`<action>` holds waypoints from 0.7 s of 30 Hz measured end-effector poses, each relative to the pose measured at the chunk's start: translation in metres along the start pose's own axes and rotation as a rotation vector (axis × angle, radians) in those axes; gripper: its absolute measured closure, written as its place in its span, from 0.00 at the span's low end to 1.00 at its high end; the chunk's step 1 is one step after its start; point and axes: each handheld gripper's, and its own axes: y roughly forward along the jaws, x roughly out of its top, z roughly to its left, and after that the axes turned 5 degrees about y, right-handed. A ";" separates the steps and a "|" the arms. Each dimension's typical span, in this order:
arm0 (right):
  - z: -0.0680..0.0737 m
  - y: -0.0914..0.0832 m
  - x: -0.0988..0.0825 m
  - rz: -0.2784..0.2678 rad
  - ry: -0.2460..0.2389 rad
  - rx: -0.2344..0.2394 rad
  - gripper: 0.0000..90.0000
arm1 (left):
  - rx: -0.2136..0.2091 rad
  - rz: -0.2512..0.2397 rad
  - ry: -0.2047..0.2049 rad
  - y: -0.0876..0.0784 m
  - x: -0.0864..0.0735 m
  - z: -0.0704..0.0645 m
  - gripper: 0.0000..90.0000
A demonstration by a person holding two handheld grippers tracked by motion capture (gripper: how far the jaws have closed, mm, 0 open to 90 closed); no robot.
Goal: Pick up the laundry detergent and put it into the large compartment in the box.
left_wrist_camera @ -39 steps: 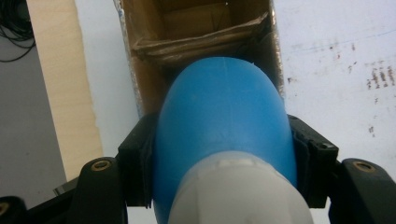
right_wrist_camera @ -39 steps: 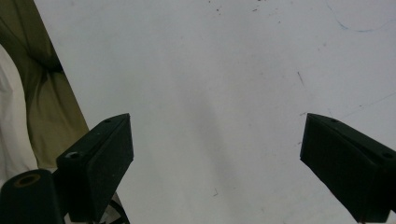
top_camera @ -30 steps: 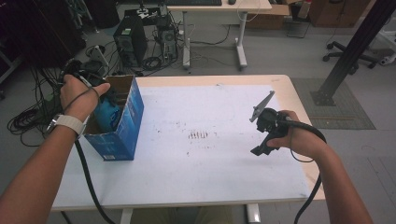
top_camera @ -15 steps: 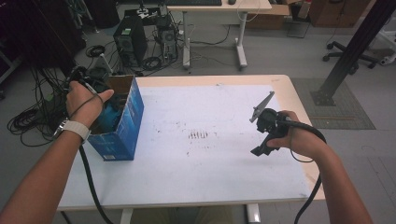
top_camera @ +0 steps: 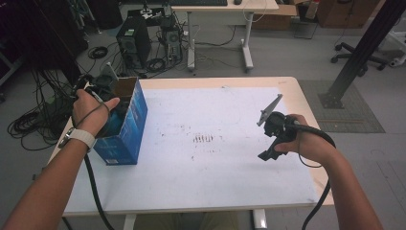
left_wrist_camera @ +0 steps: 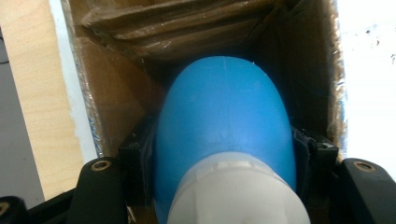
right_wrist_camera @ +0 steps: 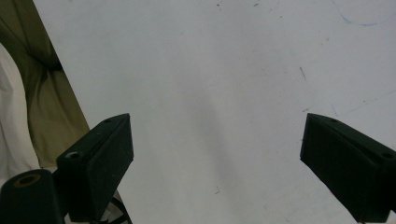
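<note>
The left gripper (left_wrist_camera: 224,186) is clamped on a blue bottle (left_wrist_camera: 224,135), already inside the open box (left_wrist_camera: 112,116), whose bottom lies just ahead. What is left: release it. The right gripper (right_wrist_camera: 215,154) waits apart, jaws wide, over the table (right_wrist_camera: 210,70).

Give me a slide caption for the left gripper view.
Left gripper shut on a blue bottle, inside the open cardboard box.

The blue bottle (left_wrist_camera: 224,130) is looking like smooth, shiny plastic. The box (left_wrist_camera: 121,98) is showing rough brown cardboard inside, shiny blue outside.
</note>
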 end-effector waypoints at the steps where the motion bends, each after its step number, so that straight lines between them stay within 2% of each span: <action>1: 0.000 0.000 0.000 0.000 0.001 0.000 0.11 | -0.001 0.001 0.000 0.001 0.000 0.000 0.41; 7: 0.000 0.001 0.001 0.001 -0.003 0.002 0.11 | -0.011 0.013 0.000 0.009 -0.002 0.001 0.41; 21: 0.000 0.004 0.003 0.009 -0.002 0.008 0.11 | -0.020 0.007 -0.005 0.011 -0.002 0.004 0.41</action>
